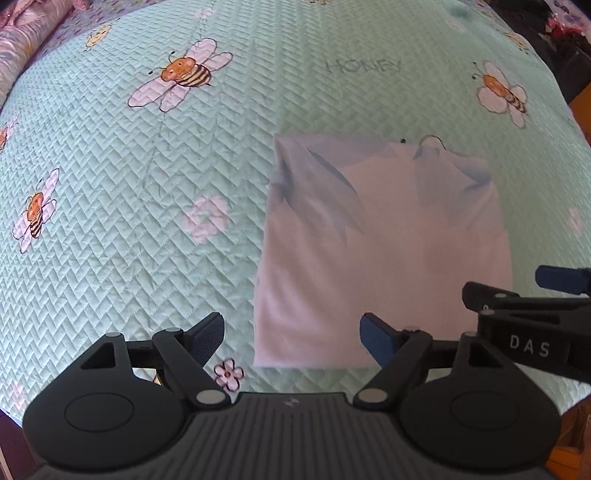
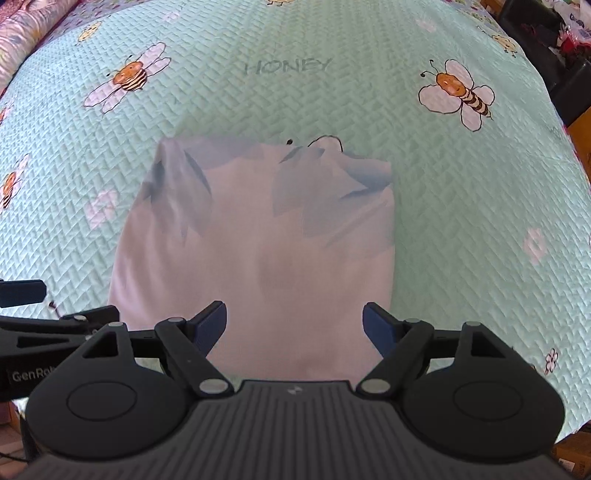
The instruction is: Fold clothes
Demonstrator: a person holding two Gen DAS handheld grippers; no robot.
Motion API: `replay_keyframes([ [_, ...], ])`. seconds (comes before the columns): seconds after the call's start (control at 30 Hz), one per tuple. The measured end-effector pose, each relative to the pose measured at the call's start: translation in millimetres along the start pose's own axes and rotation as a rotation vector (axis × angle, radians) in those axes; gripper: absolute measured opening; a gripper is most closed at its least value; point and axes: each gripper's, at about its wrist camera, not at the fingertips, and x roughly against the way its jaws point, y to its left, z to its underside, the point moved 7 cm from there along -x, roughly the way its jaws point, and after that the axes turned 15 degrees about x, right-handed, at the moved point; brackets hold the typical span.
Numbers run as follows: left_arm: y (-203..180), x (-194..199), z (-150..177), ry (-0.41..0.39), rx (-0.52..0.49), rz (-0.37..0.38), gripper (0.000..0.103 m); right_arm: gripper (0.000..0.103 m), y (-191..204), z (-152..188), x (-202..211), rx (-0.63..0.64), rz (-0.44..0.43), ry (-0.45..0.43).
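Observation:
A pale lilac garment (image 1: 384, 251) (image 2: 258, 251) lies folded into a tall rectangle on the mint quilt, its far end creased with bluish shadows. My left gripper (image 1: 291, 334) hovers open above the garment's near left corner, nothing between its fingers. Open too, my right gripper (image 2: 295, 325) hangs over the garment's near edge, with cloth showing in the gap but untouched by the pads. The right gripper's fingers (image 1: 524, 291) show at the right edge of the left wrist view. The left gripper's fingers (image 2: 55, 310) show at the left edge of the right wrist view.
The mint quilt (image 1: 129, 206) (image 2: 461, 206) with bee and flower prints and the word HONEY covers the bed. A patterned pillow (image 1: 18, 40) lies at the far left. Dark clutter (image 2: 554, 33) stands beyond the bed's far right edge.

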Motion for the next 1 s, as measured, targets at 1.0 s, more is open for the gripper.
replay_keyframes([
  [1.0,-3,58,-68,-0.073,0.075,0.090,0.083,0.081,-22,-46,25,-0.013,-0.019,-0.084],
])
